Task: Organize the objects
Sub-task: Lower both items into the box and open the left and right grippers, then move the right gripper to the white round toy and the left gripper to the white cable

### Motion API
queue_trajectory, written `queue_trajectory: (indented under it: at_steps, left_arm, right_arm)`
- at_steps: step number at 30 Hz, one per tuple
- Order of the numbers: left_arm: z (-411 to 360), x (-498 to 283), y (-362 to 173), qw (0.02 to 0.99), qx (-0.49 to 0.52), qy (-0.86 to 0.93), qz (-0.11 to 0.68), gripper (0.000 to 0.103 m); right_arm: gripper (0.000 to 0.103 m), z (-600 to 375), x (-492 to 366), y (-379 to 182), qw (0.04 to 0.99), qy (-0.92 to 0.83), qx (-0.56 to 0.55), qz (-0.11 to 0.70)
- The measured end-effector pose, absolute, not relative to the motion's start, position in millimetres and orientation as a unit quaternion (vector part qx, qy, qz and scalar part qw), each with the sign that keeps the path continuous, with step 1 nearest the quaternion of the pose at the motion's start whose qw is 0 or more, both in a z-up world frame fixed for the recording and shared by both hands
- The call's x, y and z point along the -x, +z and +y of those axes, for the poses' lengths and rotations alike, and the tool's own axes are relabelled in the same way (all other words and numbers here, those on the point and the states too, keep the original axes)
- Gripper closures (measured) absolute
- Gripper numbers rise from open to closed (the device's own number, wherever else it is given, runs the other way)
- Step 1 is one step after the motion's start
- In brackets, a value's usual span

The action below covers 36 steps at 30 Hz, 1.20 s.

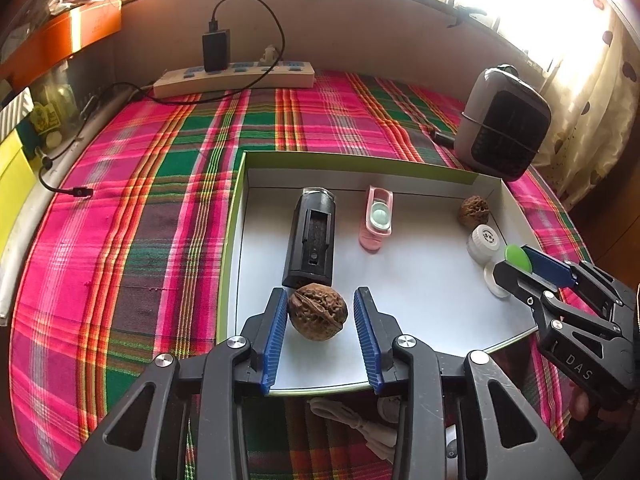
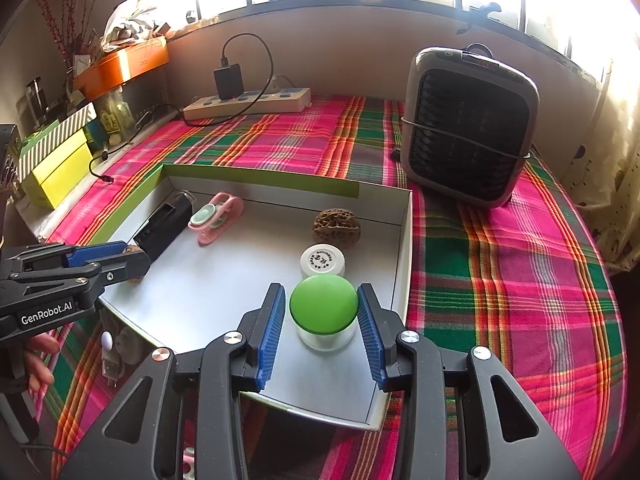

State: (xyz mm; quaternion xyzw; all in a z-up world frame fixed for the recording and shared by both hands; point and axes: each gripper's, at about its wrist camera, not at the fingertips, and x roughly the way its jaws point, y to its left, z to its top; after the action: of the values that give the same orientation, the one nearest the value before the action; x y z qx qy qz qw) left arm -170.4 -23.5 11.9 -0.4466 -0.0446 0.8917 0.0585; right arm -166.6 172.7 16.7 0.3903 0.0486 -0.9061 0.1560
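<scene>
Your left gripper (image 1: pixel 320 312) sits over near-left corner of white tray (image 1: pixel 420 280), fingers spread; walnut (image 1: pixel 318 312) rests on tray floor between them, brushing left pad (image 1: pixel 276 332), clear gap to right pad. Your right gripper (image 2: pixel 322 316) straddles green-lidded jar (image 2: pixel 324 312) near tray's right wall, pads just off lid on both sides, not pinching. Also in tray: white-capped jar (image 2: pixel 323 260) just behind green one, second walnut (image 2: pixel 337 226), pink clip thing (image 2: pixel 216 216), black box (image 1: pixel 312 236). Tray sits on plaid cloth (image 1: pixel 140 200).
</scene>
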Motion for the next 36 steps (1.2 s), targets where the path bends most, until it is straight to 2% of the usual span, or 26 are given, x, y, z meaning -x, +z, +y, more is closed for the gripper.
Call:
queue_trajectory:
  at_steps: [9, 13, 36]
  left_arm:
    - [-22.5, 159.6, 18.6, 0.061, 0.441, 0.894, -0.05, 0.069]
    - [-24.2, 154.8, 22.1, 0.063, 0.436, 0.896, -0.053, 0.069]
    - [-45.4, 97.6, 35.3, 0.062, 0.413, 0.904, -0.089, 0.069]
  right_arm:
    - [0.06, 172.8, 161.5, 20.1, 0.151, -0.908, -0.386, 0.05]
    - [0.056, 173.5, 157.3, 22.6, 0.148, -0.91, -0.383, 0.049]
    - [0.056, 180.3, 98.8, 39.3, 0.147, -0.922, -0.357, 0.041]
